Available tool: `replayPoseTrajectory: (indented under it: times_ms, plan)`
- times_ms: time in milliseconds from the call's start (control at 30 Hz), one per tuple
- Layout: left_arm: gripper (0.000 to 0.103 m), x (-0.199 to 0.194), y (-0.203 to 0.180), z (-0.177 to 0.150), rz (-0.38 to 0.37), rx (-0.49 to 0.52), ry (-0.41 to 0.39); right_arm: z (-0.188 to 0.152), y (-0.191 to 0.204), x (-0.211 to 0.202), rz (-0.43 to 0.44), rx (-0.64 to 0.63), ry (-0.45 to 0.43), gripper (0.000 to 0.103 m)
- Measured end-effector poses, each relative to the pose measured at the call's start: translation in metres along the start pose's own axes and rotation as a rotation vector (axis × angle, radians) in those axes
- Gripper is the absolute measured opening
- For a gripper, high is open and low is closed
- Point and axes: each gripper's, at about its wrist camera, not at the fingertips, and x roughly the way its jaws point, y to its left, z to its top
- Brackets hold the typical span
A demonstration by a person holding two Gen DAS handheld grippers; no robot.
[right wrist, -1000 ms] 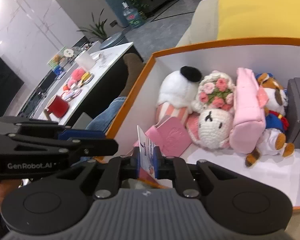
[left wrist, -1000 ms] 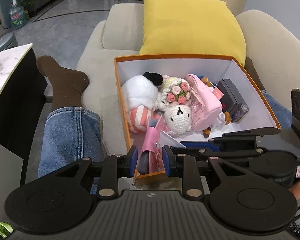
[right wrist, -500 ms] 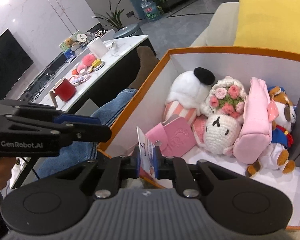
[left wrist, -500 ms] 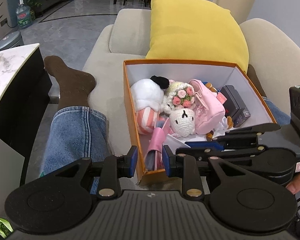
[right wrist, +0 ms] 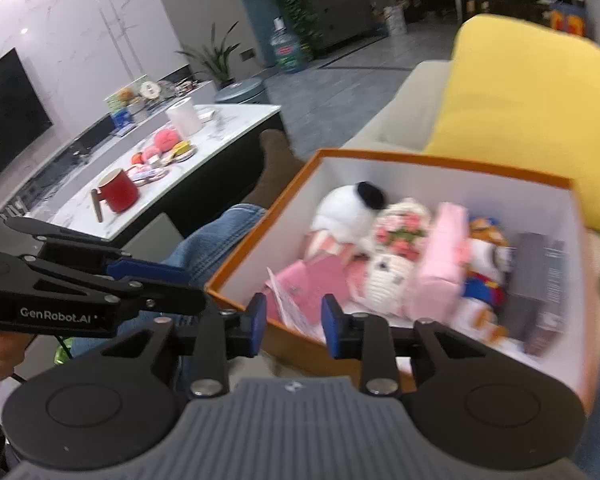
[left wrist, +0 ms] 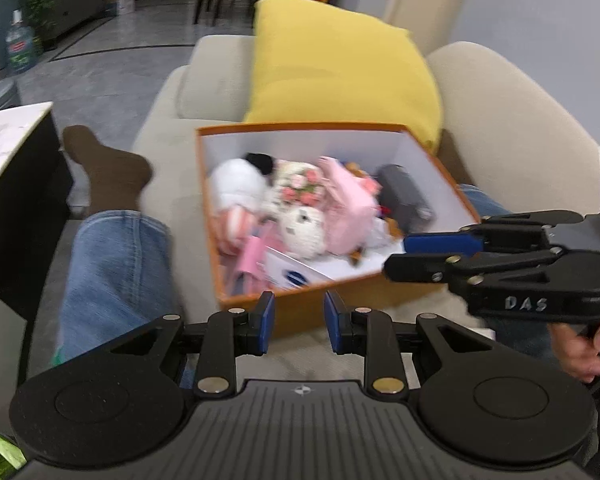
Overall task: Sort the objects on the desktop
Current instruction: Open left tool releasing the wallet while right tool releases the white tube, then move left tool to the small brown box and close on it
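Orange box (left wrist: pixel 340 304): plush toys (right wrist: pixel 388 264), white card (left wrist: pixel 290 276) inside; our left gripper (left wrist: pixel 299 322) and right gripper (right wrist: pixel 292 326) both apart, empty.

Box (left wrist: pixel 340 304): orange outside, white inside. Cushion (left wrist: pixel 340 76): plain yellow. Sofa (left wrist: pixel 512 120): beige. Plush toy (right wrist: pixel 340 212): white with a black patch. Crocheted toy (right wrist: pixel 400 232): cream with pink flowers. Pouch (right wrist: pixel 444 256): pale pink. Case (right wrist: pixel 540 276): dark grey. Mug (right wrist: pixel 118 192): red. Tabletop (right wrist: pixel 228 124): white marble, grey-veined. Trouser leg (left wrist: pixel 116 264): blue denim; sock (left wrist: pixel 108 172): brown. Left tongs (left wrist: pixel 298 322) and right tongs (right wrist: pixel 292 324): black with blue pads.
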Motion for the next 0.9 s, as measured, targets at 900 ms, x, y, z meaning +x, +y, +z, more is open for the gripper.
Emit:
replayPoseTrajectory:
  times_ms: [900]
  plan:
    - [0.063,0.031,-0.178,-0.112,-0.249,0.387,0.152,-0.187,-0.004,-0.142,-0.427,0.178,0.057,0.014]
